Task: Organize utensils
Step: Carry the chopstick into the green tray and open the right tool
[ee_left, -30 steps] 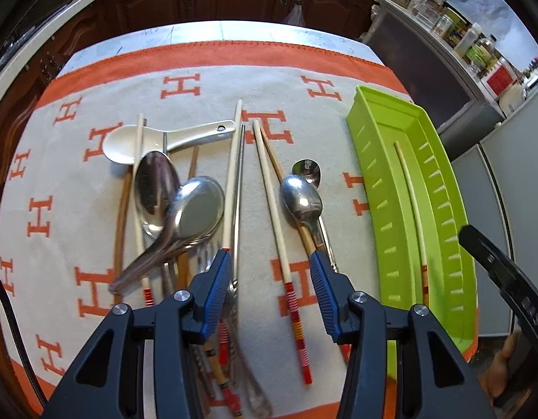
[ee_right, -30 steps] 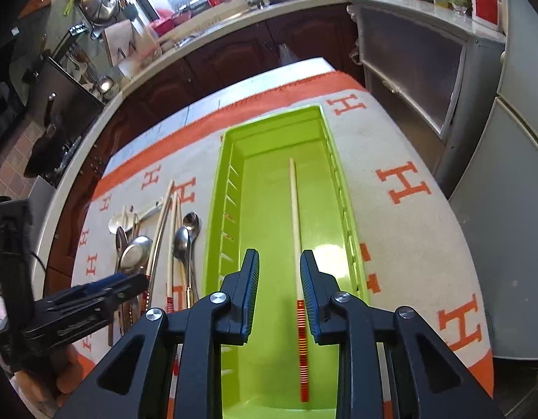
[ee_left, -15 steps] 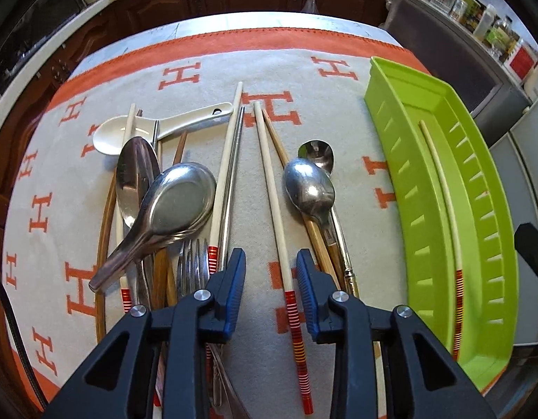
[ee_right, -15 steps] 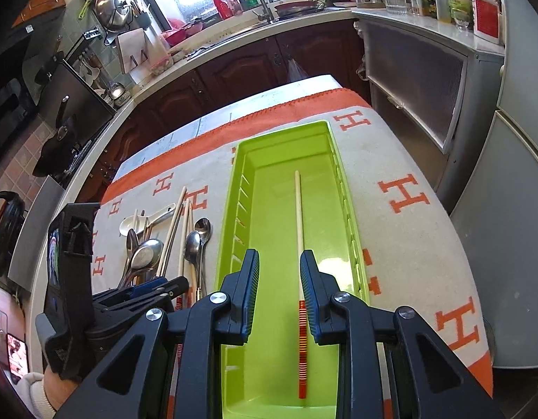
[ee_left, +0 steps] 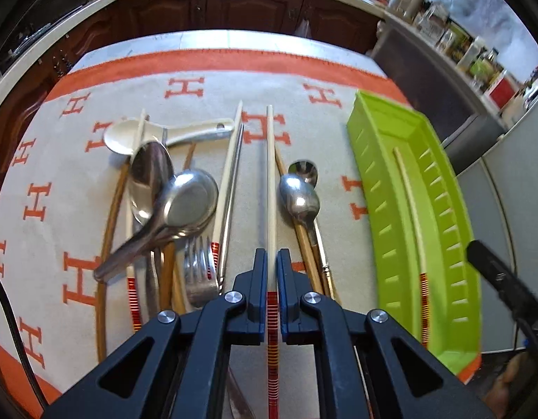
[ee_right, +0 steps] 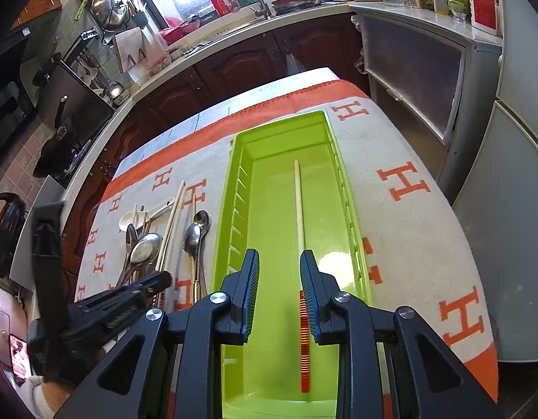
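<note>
My left gripper [ee_left: 271,256] is shut on a cream chopstick with a red striped end [ee_left: 270,181] that lies on the cloth among the utensils. To its left lie steel spoons [ee_left: 185,202], a fork [ee_left: 199,265], a white ceramic spoon [ee_left: 171,132] and more chopsticks [ee_left: 229,174]. To its right lie two small steel spoons [ee_left: 300,199]. The green tray [ee_left: 384,188] stands at the right with one matching chopstick [ee_left: 408,202] in it. My right gripper [ee_right: 279,265] is open and empty above the near part of the tray [ee_right: 269,209], next to that chopstick [ee_right: 298,209].
The table carries a white cloth with orange H marks [ee_left: 199,83]. A grey cabinet [ee_right: 408,63] and a fridge [ee_right: 513,209] stand close on the right. Kitchen counters and dark cabinets [ee_left: 234,7] run behind. The left gripper's body [ee_right: 105,303] shows at the lower left in the right wrist view.
My left gripper has shifted right over the cream chopstick and closed on it. My right gripper has stayed over the tray and its fingers have spread a little.
</note>
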{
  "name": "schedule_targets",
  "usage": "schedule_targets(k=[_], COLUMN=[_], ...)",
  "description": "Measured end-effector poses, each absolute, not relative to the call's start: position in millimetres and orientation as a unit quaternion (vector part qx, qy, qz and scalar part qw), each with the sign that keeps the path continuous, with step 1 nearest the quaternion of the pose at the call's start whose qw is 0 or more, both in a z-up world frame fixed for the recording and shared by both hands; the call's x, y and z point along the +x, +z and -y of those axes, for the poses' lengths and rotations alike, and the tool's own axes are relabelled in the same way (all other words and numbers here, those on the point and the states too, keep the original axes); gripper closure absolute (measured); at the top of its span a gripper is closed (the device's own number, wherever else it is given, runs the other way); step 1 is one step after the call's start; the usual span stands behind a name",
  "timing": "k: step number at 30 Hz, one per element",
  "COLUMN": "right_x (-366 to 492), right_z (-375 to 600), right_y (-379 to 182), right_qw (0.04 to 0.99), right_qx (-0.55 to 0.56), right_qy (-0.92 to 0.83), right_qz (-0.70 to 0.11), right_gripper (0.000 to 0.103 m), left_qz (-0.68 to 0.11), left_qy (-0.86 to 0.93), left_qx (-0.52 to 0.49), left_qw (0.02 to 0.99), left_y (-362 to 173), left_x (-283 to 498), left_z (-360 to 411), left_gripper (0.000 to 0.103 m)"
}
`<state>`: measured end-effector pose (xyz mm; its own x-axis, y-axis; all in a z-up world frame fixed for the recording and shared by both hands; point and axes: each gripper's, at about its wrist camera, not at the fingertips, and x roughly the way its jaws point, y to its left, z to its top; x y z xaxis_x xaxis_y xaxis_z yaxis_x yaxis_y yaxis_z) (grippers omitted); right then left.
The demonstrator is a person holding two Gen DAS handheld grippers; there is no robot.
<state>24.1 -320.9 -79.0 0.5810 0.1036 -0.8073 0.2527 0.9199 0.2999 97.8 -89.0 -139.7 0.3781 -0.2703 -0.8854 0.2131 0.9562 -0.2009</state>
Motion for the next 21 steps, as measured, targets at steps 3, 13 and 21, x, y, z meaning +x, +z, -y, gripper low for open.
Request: schedule_targets(k=[3, 13, 21], right_x=[24, 11, -4], right_z=[322, 335, 359], right_y=[-79, -64, -63], right_qw=[0.866, 0.87, 0.86], right_qx=[0.2, 0.219, 0.241], right_qy=[-0.042, -0.074, -0.125], right_qz=[-0.457, -0.436, -0.432], right_gripper=[0.078, 0.078, 0.078], left_qz=[-0.526, -0.516, -0.555], left_qy=[-0.16, -0.229, -0.23], left_qx=[-0.055, -0.069, -0.032], left_qw=[0.834, 0.822, 0.799], left_y=[-118, -66, -97], left_x=[99, 99, 101], left_z=[81, 127, 186], left_gripper=[0.1, 0.1, 0.099])
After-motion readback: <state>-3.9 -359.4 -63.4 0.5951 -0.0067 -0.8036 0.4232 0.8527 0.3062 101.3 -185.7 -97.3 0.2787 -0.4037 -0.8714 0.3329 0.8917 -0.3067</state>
